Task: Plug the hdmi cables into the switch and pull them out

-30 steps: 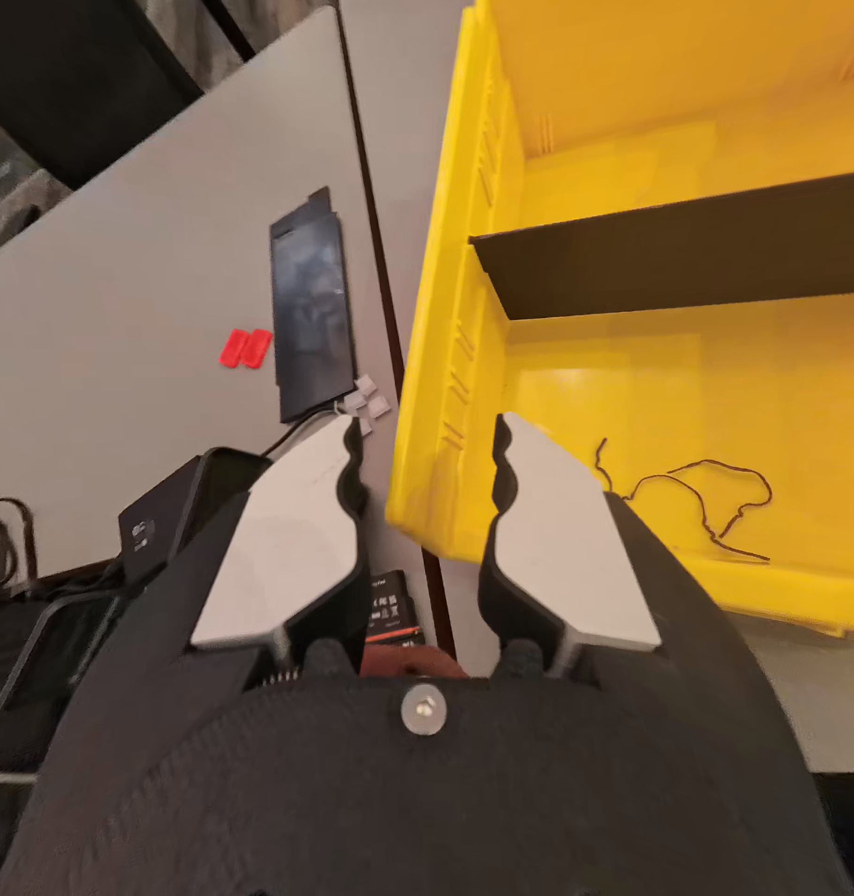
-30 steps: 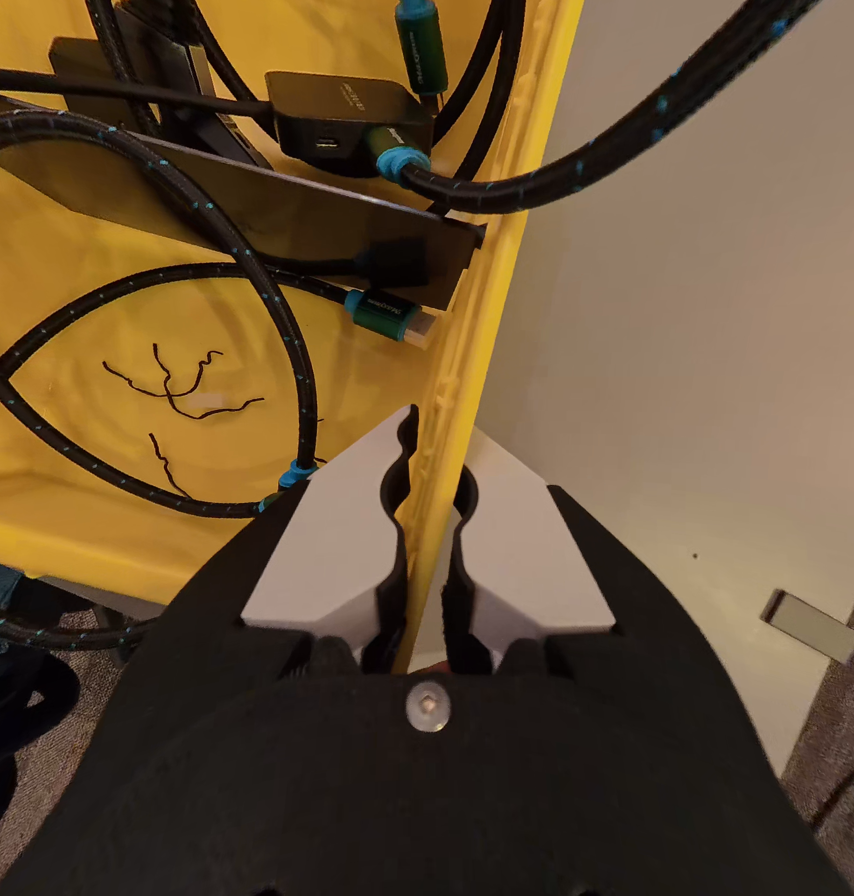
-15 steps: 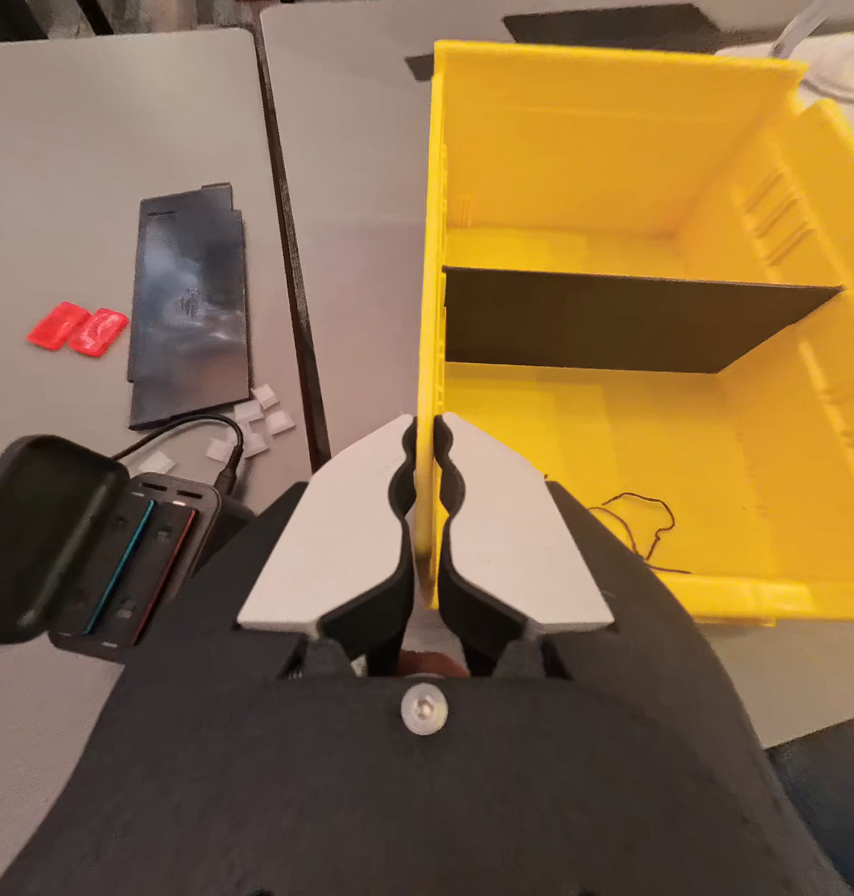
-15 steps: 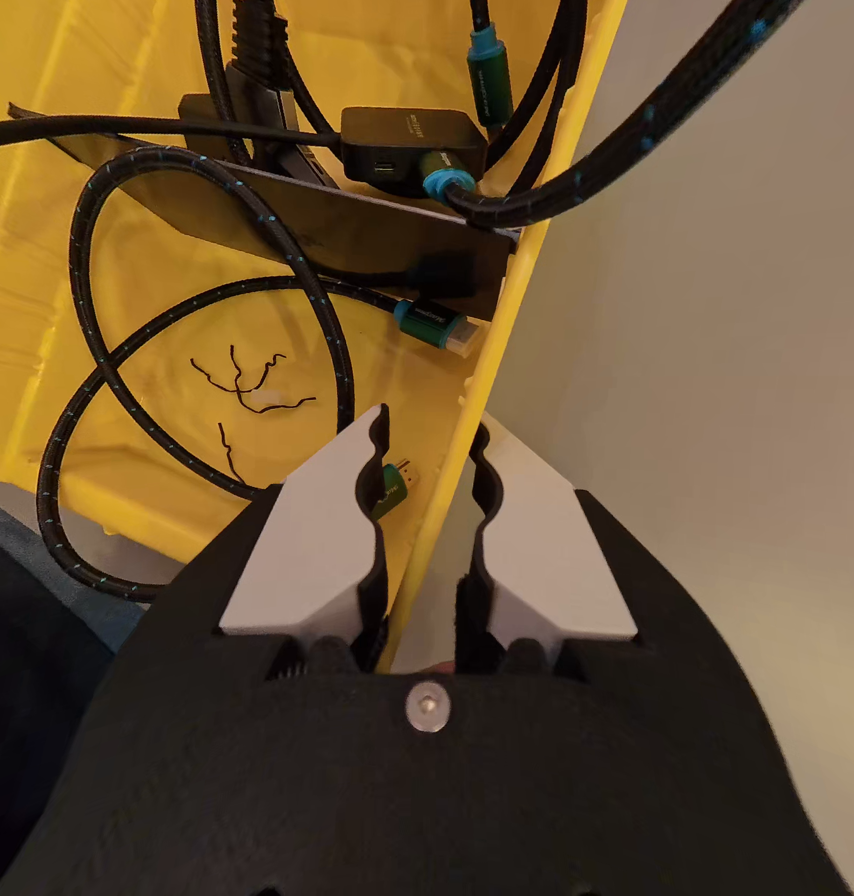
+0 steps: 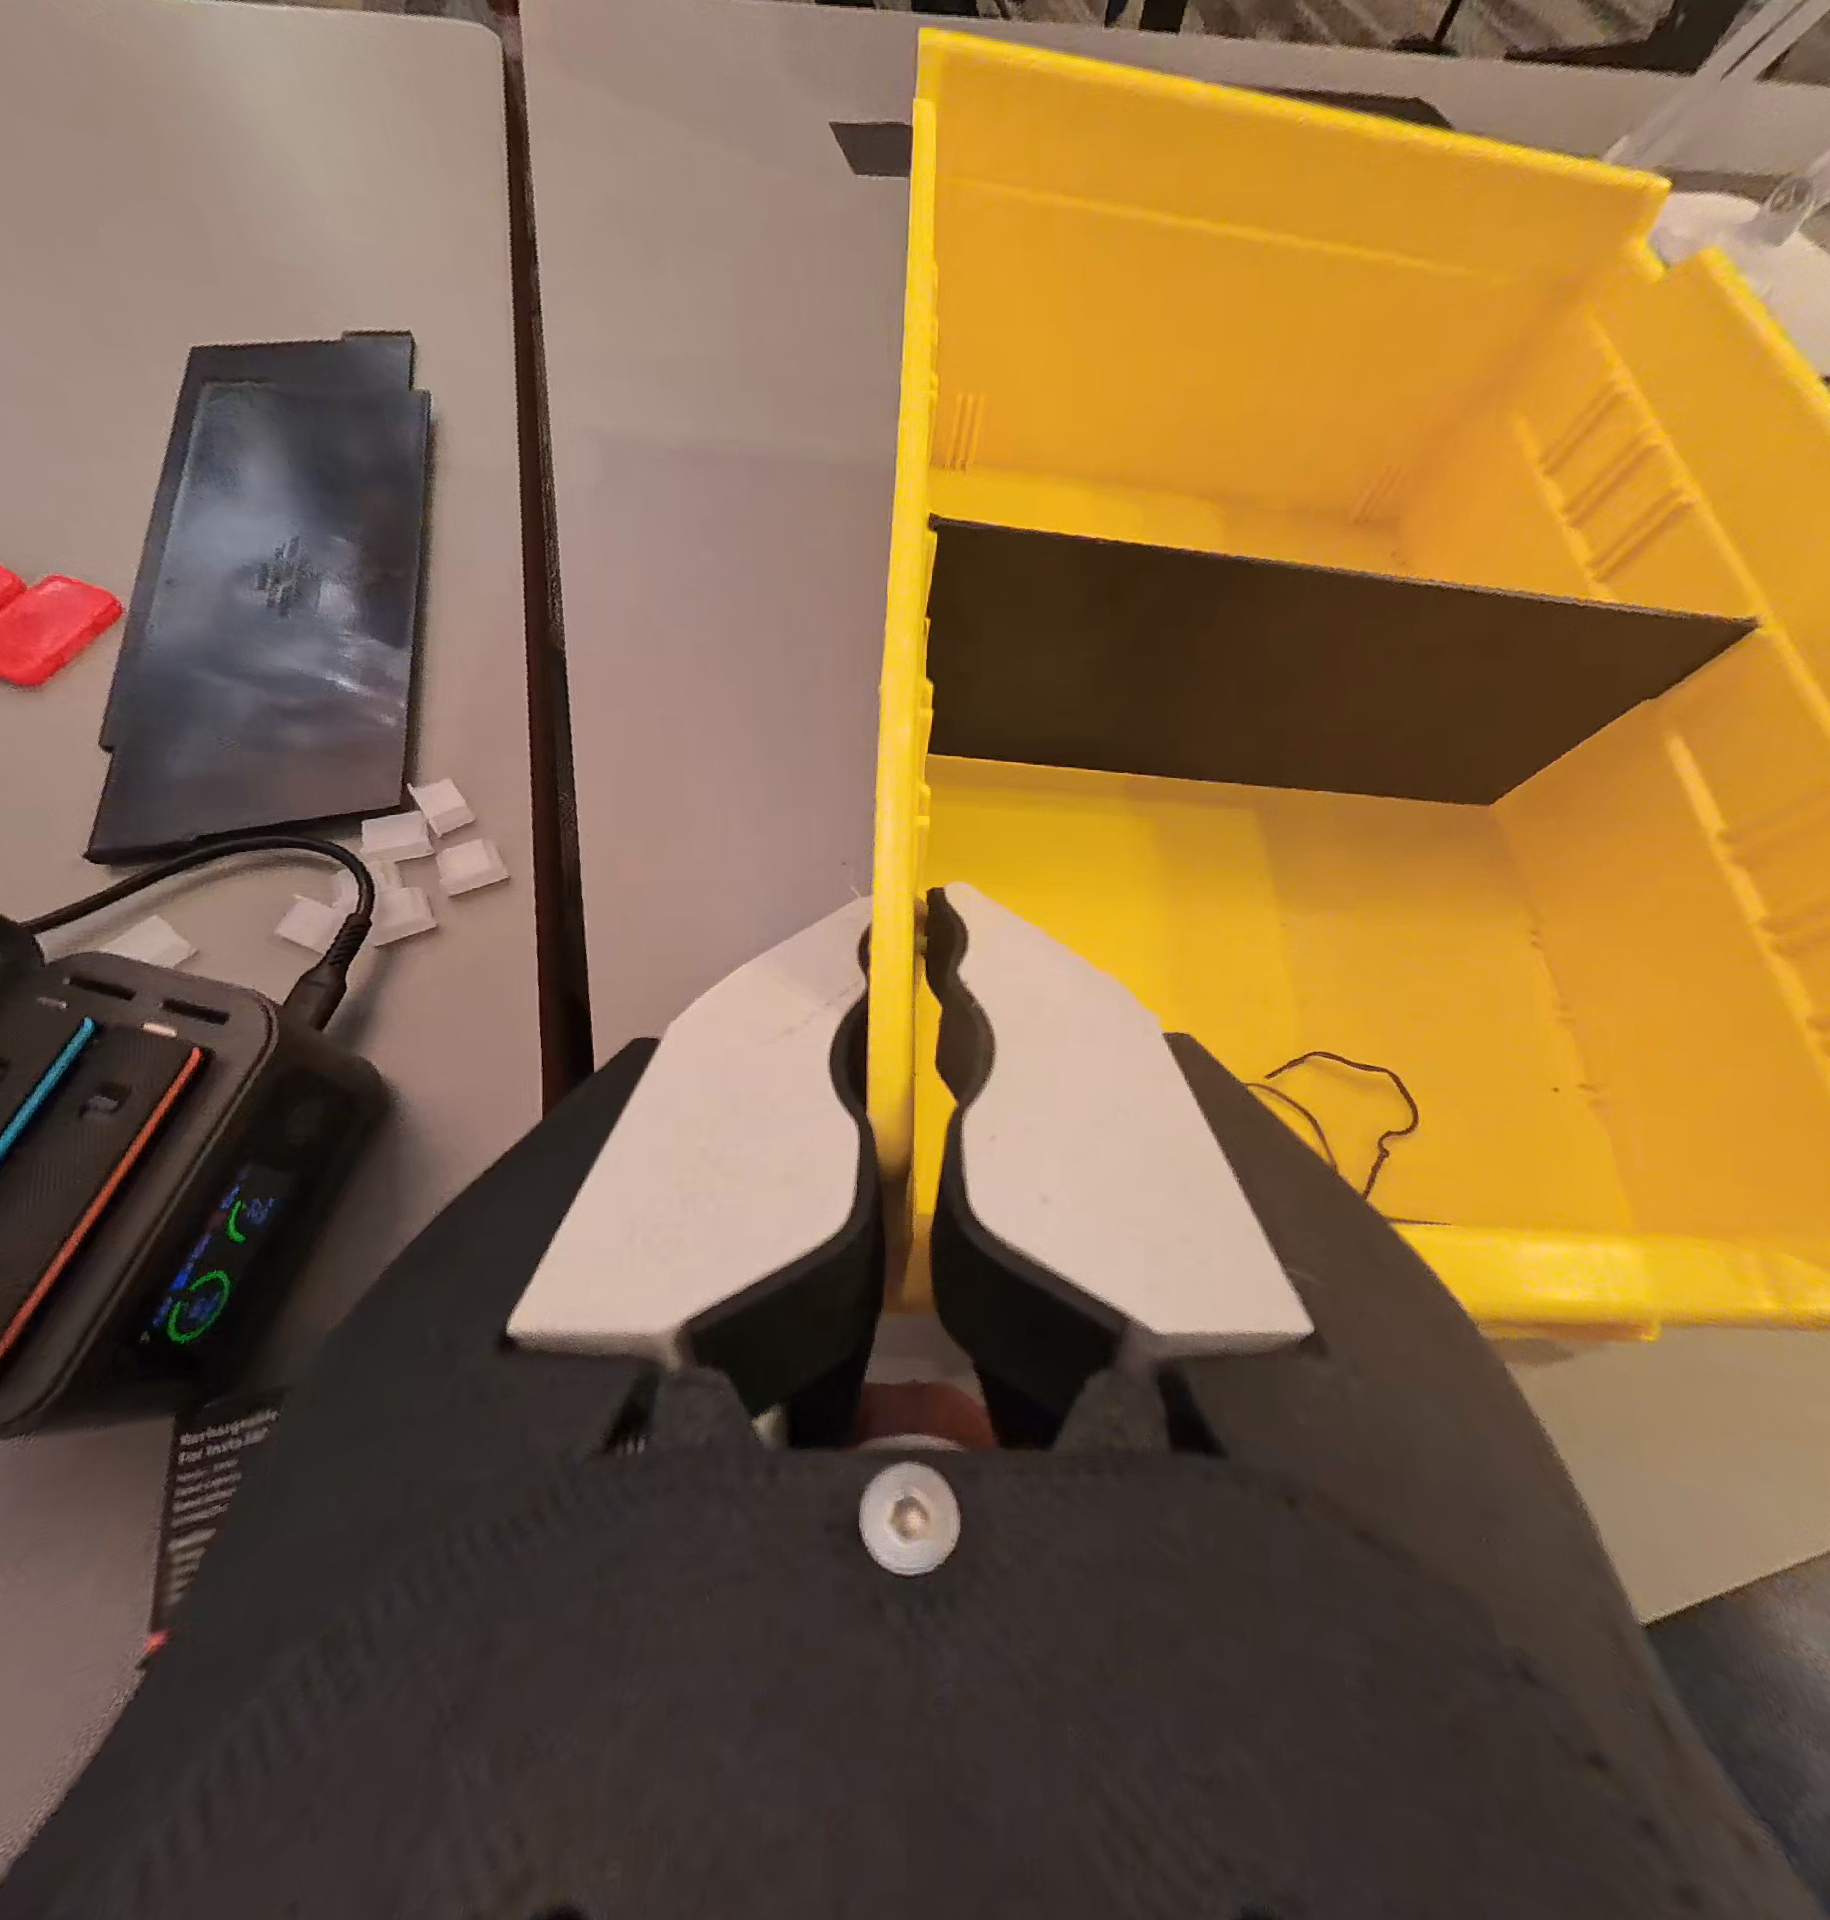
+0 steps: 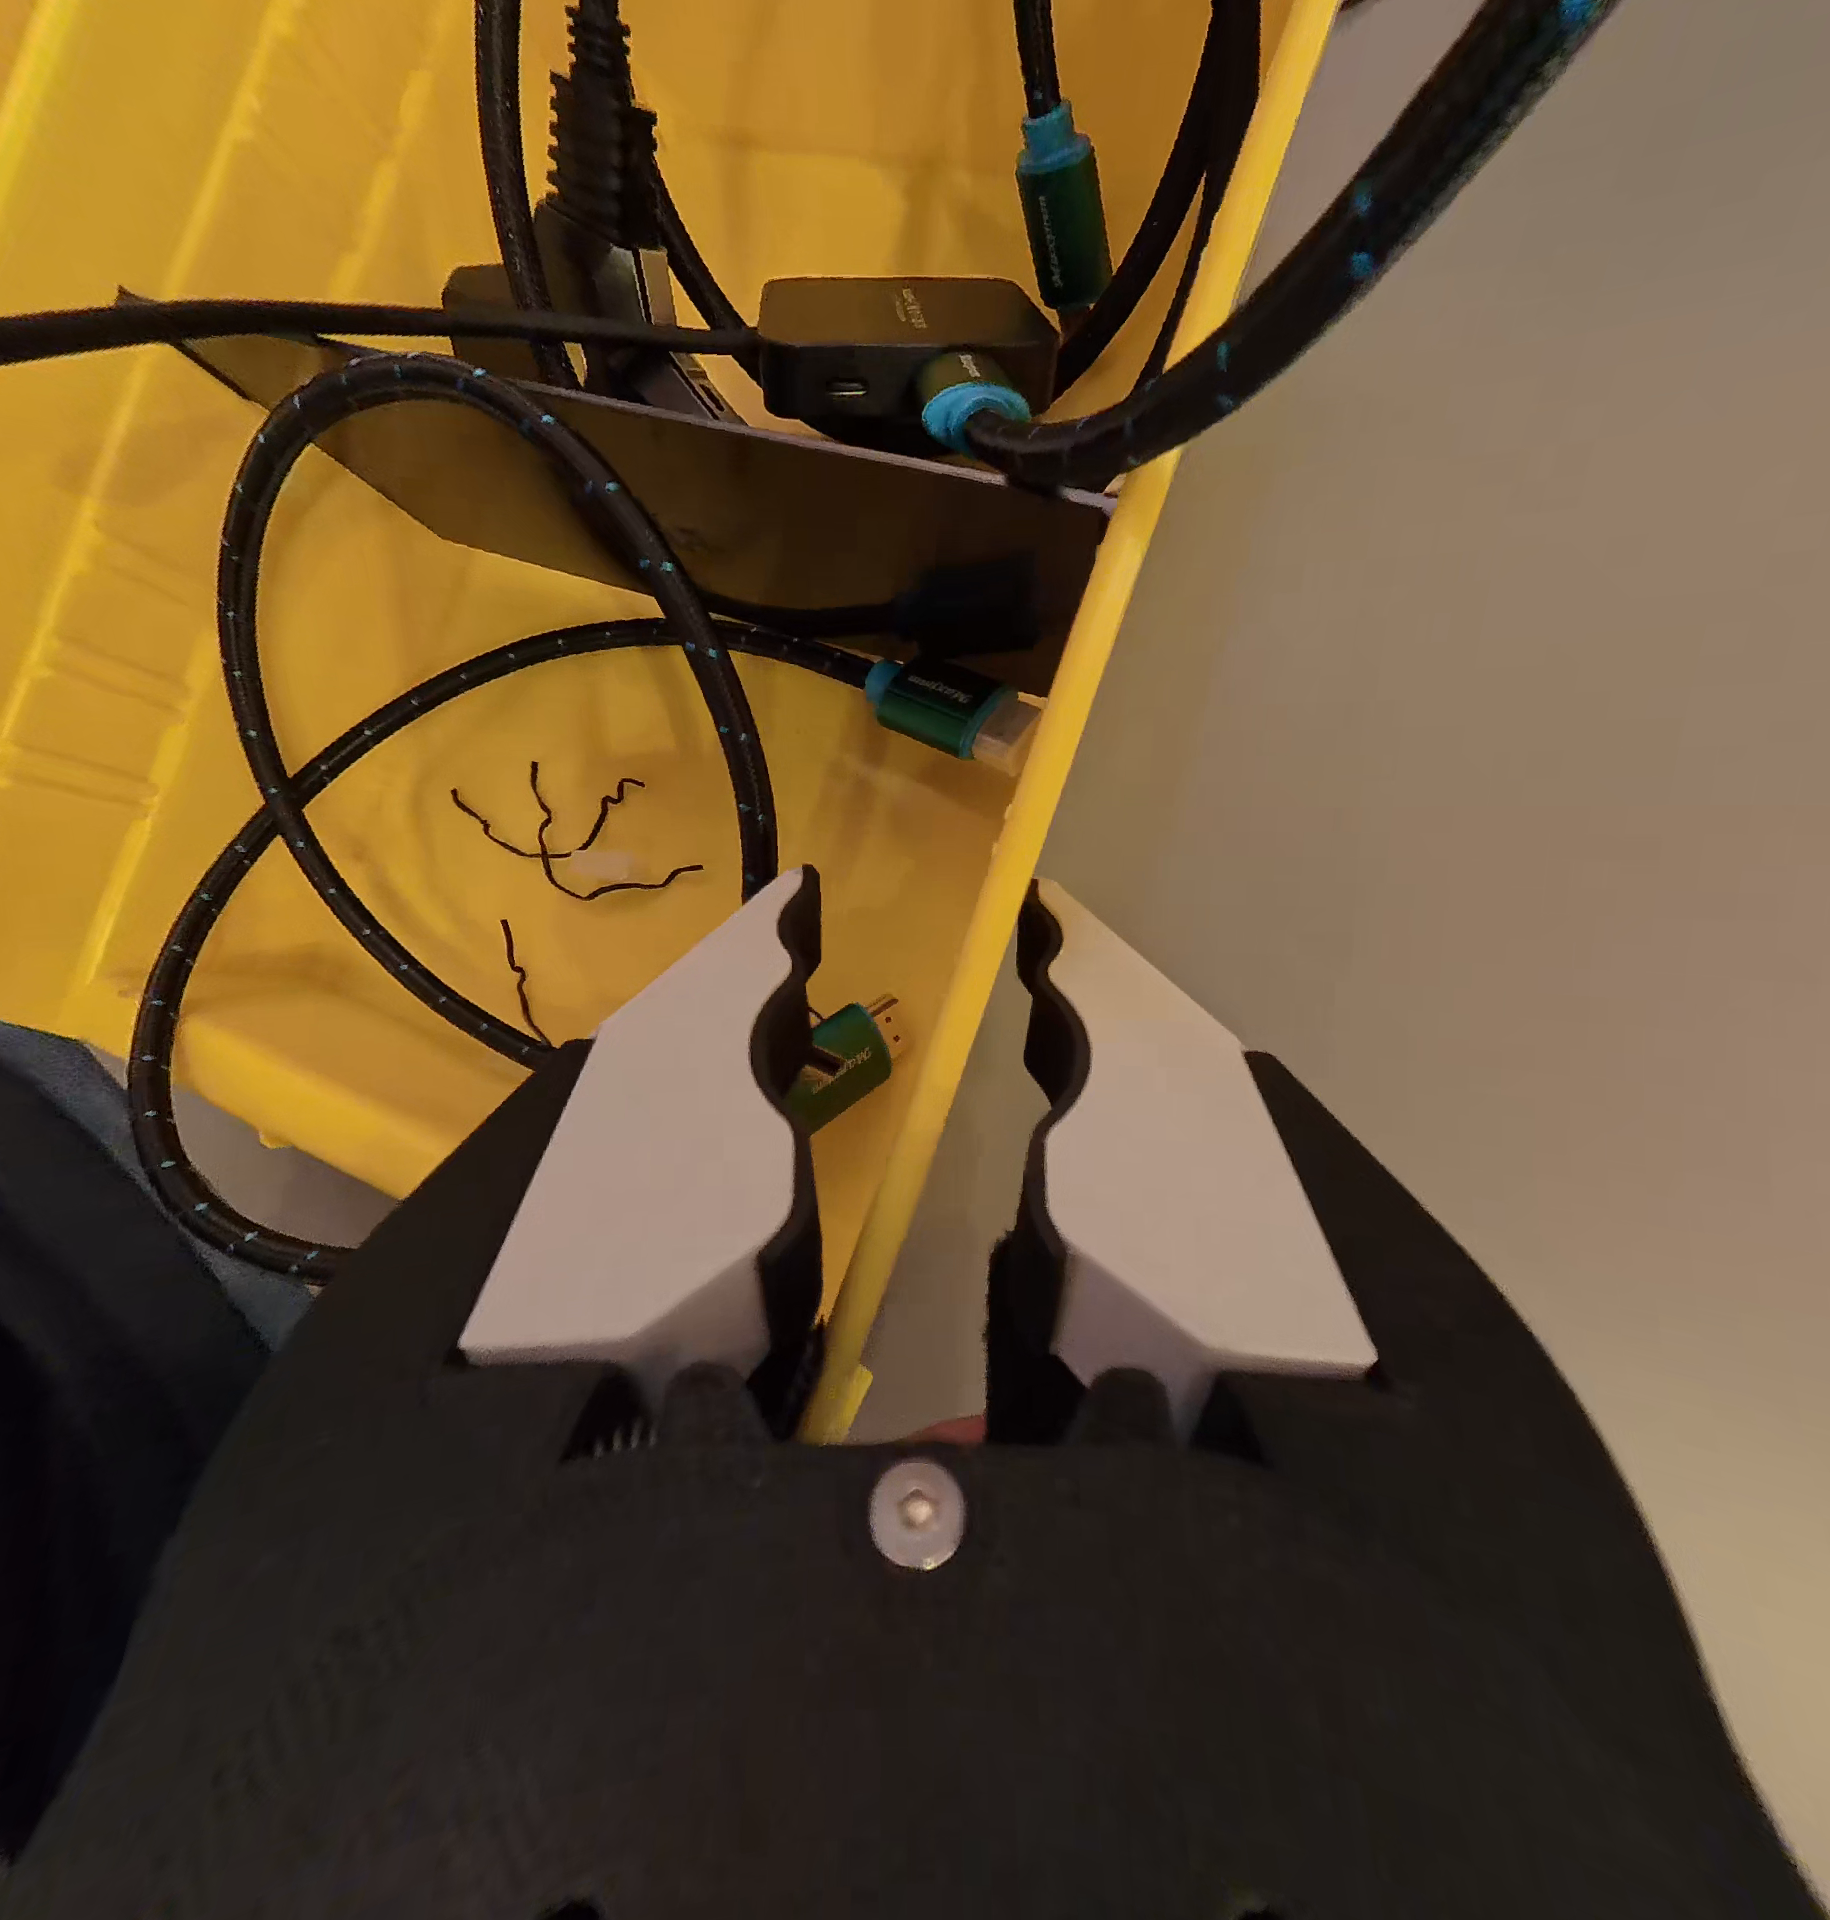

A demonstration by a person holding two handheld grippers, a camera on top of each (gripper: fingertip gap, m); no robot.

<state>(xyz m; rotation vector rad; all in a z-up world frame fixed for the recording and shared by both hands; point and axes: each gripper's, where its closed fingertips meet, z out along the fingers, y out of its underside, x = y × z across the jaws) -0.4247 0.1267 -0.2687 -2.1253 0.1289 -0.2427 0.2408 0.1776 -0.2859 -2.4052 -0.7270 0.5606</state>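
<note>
A: While the left gripper [image 5: 898, 914] is clamped on the side wall of the yellow bin [image 5: 1254, 291], the right gripper [image 6: 916, 904] straddles a bin wall [image 6: 1004, 894] with jaws apart, not pinching. That second bin is a different one, I think; the left view's bin has no cables.

B: Task stuff?

A: Right wrist view only. Switch [image 6: 906, 348], small black box, sits behind the black divider [image 6: 786, 499]. One braided hdmi cable [image 6: 1254, 353] is plugged into it, teal collar at the port. Two loose green plugs: one [image 6: 942, 707] under the divider near the wall, another [image 6: 849, 1049] just beside the right gripper's inner finger.

B: Risks?

A: My guess: the plugged cable runs out over the rim, so tugging the bin could drag the switch or yank the plug. The right gripper isn't gripping, so the wall could slip out. Cable loops [image 6: 267, 810] could snag a finger.

B: Surface, room?

A: Grey tables [image 5: 713, 520], seam between two. On the left one: dark flat sheet [image 5: 267, 592], red pieces [image 5: 28, 623], small white bits [image 5: 412, 862], black charger case [image 5: 111, 1174] with a lit display. Dim warm light; beyond that, can't tell.
</note>
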